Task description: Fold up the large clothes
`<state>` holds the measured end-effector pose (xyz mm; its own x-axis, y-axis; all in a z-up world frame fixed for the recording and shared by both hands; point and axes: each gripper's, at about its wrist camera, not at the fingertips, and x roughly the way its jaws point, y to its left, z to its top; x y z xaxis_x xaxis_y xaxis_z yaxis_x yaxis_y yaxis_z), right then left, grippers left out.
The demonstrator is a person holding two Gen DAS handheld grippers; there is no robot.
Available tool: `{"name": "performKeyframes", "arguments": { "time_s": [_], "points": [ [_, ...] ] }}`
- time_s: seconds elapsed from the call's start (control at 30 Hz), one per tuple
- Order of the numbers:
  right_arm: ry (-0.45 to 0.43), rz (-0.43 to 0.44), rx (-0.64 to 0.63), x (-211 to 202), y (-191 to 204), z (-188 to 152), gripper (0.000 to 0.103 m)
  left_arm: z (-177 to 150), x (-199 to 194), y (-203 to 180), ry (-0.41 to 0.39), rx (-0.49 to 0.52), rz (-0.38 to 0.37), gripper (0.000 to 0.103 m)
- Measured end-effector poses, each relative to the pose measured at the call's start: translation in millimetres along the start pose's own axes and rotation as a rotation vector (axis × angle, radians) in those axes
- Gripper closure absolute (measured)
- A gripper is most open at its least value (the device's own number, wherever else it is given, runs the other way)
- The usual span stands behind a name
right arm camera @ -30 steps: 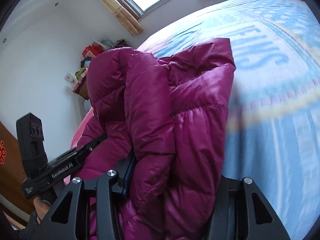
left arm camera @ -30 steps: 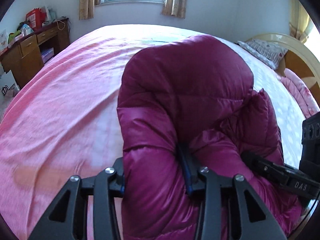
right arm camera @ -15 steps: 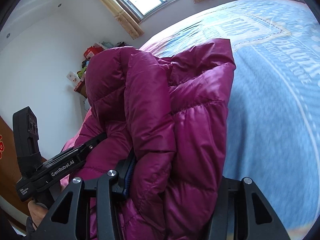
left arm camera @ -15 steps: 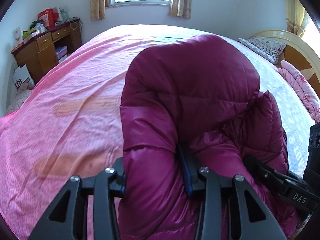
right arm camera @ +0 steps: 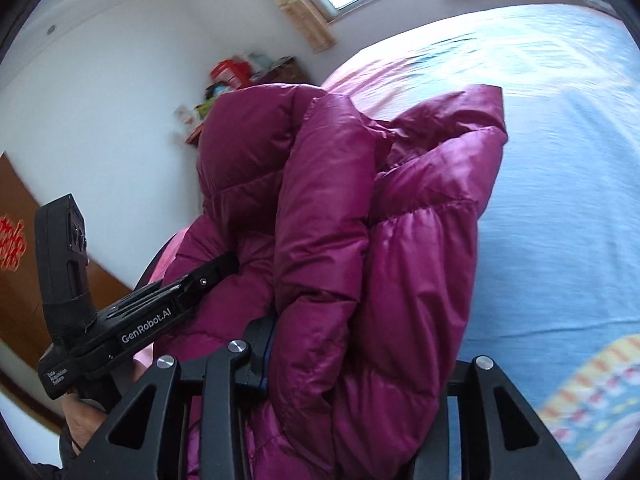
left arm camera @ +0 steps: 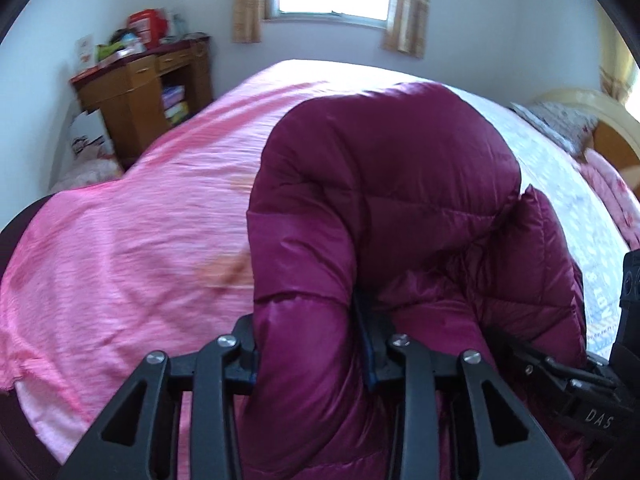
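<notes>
Since a second ago I've swung both views toward the room's left side: the wooden desk (left arm camera: 132, 92) now sits nearer the middle of the left wrist view, and the bedcover streaks with blur in both cameras, while my hold on the jacket hasn't changed. My left tongs (left arm camera: 312, 356) are clamped on a thick puffy fold of the magenta down jacket (left arm camera: 380, 208), which bulges up and forward from between the fingers and hides most of what lies ahead of them. To the left of those tongs spreads the pink side of the bed (left arm camera: 120, 240); to the right, the right tongs (left arm camera: 500, 344) reach into the same bundle. From the right wrist view, the right tongs (right arm camera: 352, 364) grip a bunched stack of the jacket (right arm camera: 360, 220), held partly closed around it, with the quilted layers rising straight ahead. The left tongs (right arm camera: 230, 262) enter the fabric on the left side, and the blue part of the bedcover (right arm camera: 560, 200) lies to the right of the jacket.
</notes>
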<state>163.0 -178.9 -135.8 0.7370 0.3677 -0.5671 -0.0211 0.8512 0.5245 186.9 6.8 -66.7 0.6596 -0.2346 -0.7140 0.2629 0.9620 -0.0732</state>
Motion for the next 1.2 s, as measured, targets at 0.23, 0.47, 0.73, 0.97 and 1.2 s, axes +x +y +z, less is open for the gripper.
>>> {"name": "performKeyframes", "arguments": {
  "time_s": [0.23, 0.47, 0.73, 0.97, 1.2],
  "points": [
    [0.05, 0.129, -0.149, 66.1, 77.4, 24.9, 0.067, 23.2, -8.6, 69.8, -0.079, -0.088, 0.179, 0.066],
    [0.059, 0.148, -0.312, 142.6, 130.4, 50.0, 0.067, 40.8, 22.9, 137.2, -0.076, -0.162, 0.317, 0.066],
    [0.139, 0.169, -0.231, 208.0, 111.4, 44.0, 0.063, 49.6, 73.1, 163.6, -0.006, -0.178, 0.377, 0.062],
    [0.152, 0.217, -0.094, 202.4, 82.4, 46.9, 0.052, 41.7, 75.3, 161.1, -0.002, -0.114, 0.435, 0.057],
    [-0.09, 0.096, -0.072, 119.3, 88.1, 63.9, 0.049, 38.1, 69.2, 161.6, -0.016, -0.146, 0.413, 0.056]
  ]
}}
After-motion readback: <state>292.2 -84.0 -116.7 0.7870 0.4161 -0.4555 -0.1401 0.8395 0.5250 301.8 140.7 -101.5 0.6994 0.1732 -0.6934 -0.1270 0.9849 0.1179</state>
